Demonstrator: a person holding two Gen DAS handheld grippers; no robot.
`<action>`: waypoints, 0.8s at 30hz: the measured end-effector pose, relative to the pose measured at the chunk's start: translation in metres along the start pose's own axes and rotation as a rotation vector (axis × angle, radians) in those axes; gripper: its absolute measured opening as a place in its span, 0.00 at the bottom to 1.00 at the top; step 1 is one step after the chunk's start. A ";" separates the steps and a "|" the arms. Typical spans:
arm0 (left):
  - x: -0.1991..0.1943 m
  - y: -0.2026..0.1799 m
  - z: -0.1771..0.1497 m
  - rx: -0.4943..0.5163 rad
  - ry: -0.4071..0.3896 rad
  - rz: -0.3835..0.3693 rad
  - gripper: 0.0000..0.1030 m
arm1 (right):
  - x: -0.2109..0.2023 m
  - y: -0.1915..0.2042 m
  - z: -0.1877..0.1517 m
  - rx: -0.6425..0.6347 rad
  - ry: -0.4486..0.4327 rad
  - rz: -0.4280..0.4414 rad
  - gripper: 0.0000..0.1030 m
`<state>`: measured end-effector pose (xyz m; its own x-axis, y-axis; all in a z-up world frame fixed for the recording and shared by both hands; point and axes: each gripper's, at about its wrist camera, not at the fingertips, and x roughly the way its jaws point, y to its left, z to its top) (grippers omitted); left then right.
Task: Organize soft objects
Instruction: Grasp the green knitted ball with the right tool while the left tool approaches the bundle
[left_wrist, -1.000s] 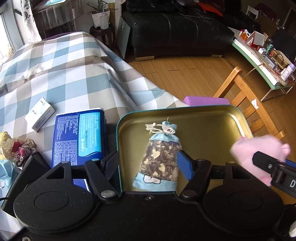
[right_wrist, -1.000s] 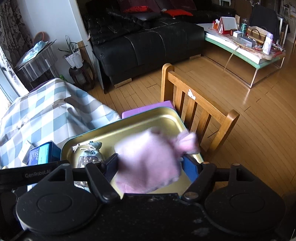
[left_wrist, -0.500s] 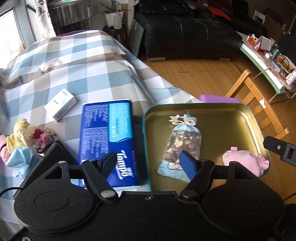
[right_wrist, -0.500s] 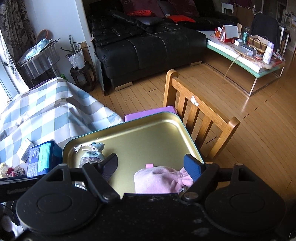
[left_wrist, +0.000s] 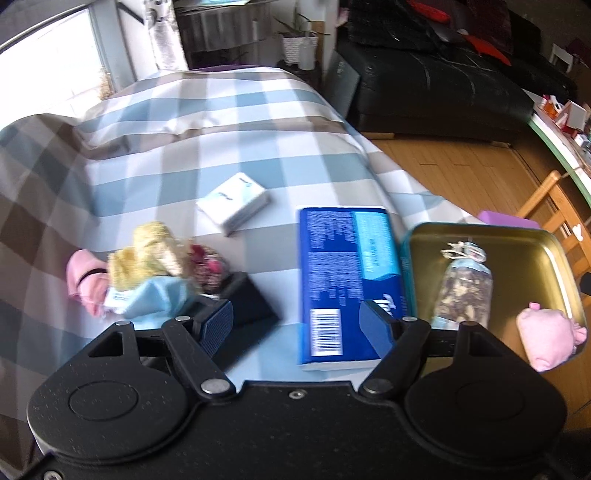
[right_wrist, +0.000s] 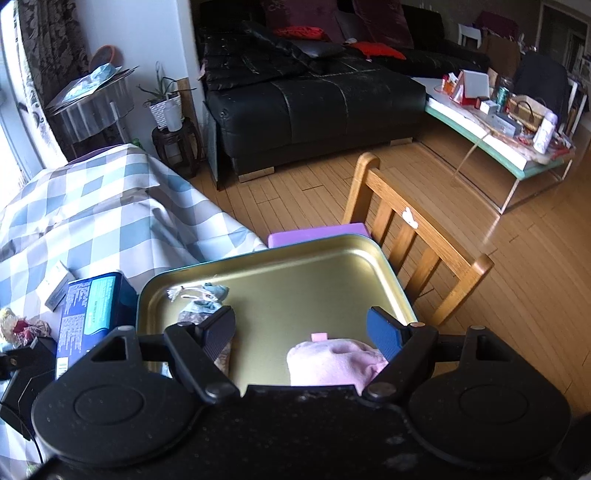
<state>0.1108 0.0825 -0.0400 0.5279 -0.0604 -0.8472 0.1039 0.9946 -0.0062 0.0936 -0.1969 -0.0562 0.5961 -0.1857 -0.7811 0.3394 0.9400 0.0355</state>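
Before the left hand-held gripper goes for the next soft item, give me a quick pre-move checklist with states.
1. Left hand-held gripper empty, jaws apart: ok.
2. Right hand-held gripper let go of pink plush: ok, pads clear of it.
3. Patterned sachet and pink plush inside gold tray: ok.
4. Tray has free floor: ok.
5. Soft pile on checked cloth, reachable: ok.
6. Black box touching the pile: cannot tell.

Living room, daylit from a window (left_wrist: 48, 74) at left, patterned curtain (right_wrist: 40, 44) beside it. Wood plank floor (right_wrist: 517, 258); black leather sofa (right_wrist: 314, 99) with red cushions; glass-legged coffee table (right_wrist: 491, 147), cluttered; wooden chair (right_wrist: 413, 240). Potted plant (right_wrist: 164, 105) on dark stool; table under blue-grey checked cloth (left_wrist: 221, 129).
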 end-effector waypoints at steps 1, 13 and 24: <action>-0.002 0.008 0.001 -0.007 -0.006 0.013 0.69 | -0.001 0.003 0.001 -0.009 -0.002 0.001 0.76; -0.008 0.099 0.010 -0.152 -0.057 0.140 0.76 | -0.009 0.058 0.010 -0.117 0.020 0.098 0.77; 0.019 0.167 0.007 -0.283 -0.082 0.172 0.76 | -0.011 0.132 0.004 -0.298 0.100 0.237 0.78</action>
<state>0.1439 0.2470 -0.0539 0.5848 0.1146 -0.8030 -0.2242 0.9743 -0.0242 0.1347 -0.0720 -0.0403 0.5539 0.0613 -0.8303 -0.0338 0.9981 0.0512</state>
